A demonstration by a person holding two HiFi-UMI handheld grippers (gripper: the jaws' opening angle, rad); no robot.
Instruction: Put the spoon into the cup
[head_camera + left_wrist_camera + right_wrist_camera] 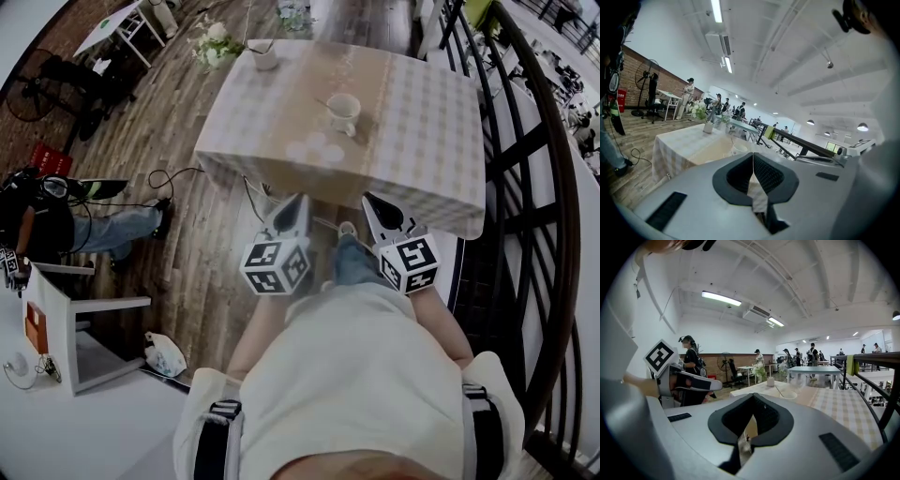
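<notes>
A white cup (pixel 344 112) stands on the checked tablecloth (pixel 422 141), right of the table's middle. A thin spoon (pixel 323 103) shows at the cup's left side; in the right gripper view the spoon (pixel 779 391) slants up from the cup (pixel 790 394). The cup (pixel 738 149) also shows small in the left gripper view. Both grippers hang close to my body, short of the table's near edge. My left gripper (pixel 293 208) is shut and holds nothing, and so is my right gripper (pixel 375 208). Their pads meet at the tips in both gripper views.
A small white vase (pixel 263 54) with flowers (pixel 216 42) stands at the table's far left corner. A black railing (pixel 525 187) runs along the right. To the left are a white chair (pixel 66 309), a seated person (pixel 56 220) and cables on the wooden floor.
</notes>
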